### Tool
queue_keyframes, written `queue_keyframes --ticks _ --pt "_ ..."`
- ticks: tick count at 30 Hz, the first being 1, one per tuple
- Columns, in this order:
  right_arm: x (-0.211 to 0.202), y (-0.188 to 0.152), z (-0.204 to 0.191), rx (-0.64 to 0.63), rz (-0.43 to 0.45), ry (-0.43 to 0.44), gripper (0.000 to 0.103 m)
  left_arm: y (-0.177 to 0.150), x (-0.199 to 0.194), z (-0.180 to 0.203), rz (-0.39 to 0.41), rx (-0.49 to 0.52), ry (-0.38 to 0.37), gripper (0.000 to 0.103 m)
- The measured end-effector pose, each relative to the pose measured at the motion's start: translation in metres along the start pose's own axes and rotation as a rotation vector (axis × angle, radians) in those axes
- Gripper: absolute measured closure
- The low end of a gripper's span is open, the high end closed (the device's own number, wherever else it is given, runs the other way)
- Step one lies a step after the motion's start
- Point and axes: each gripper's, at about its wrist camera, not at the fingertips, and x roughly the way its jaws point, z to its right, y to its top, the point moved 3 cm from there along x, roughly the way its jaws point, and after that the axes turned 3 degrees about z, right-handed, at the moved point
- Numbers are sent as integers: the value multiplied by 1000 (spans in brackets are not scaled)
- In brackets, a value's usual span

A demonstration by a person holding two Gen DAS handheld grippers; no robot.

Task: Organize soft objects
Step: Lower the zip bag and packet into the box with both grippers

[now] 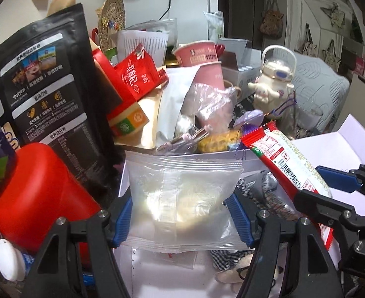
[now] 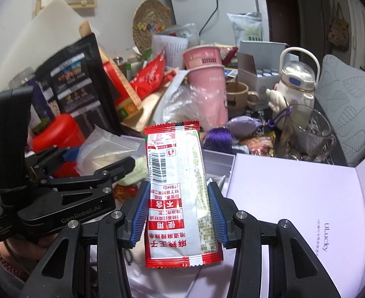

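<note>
My left gripper (image 1: 182, 213) is shut on a clear plastic pouch (image 1: 182, 198) with something pale inside, held above an open white box (image 1: 331, 154). My right gripper (image 2: 178, 213) is shut on a red and white snack packet (image 2: 177, 193), upright between its blue pads. The packet also shows in the left wrist view (image 1: 289, 164), with the right gripper (image 1: 331, 193) at the right. The left gripper (image 2: 83, 164) and its pouch (image 2: 103, 149) show at the left of the right wrist view. A checked soft toy (image 1: 234, 265) lies in the box below.
A crowded table lies behind: a black standing pouch (image 1: 46, 87), red canister (image 1: 38, 198), pink cups (image 2: 207, 79), red packet (image 1: 137, 74), white kettle-shaped bottle (image 2: 296, 82), glass mug (image 2: 311, 134), purple sachet (image 2: 242, 124). The white box lid (image 2: 306, 198) lies to the right. A grey cushion (image 2: 351, 109) is far right.
</note>
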Motion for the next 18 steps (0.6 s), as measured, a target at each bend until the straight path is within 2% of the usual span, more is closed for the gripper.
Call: queue_keyframes --ticks 4,13,18 --pt "11 -6 5 -5 -43 -16 57 -7 12 3 -42 0 -11 35" --pt "33 -18 14 -2 -123 -20 57 -19 34 8 -109 30 14 35" --pt "37 -21 7 -23 -131 -11 56 -21 40 7 -144 20 17 35"
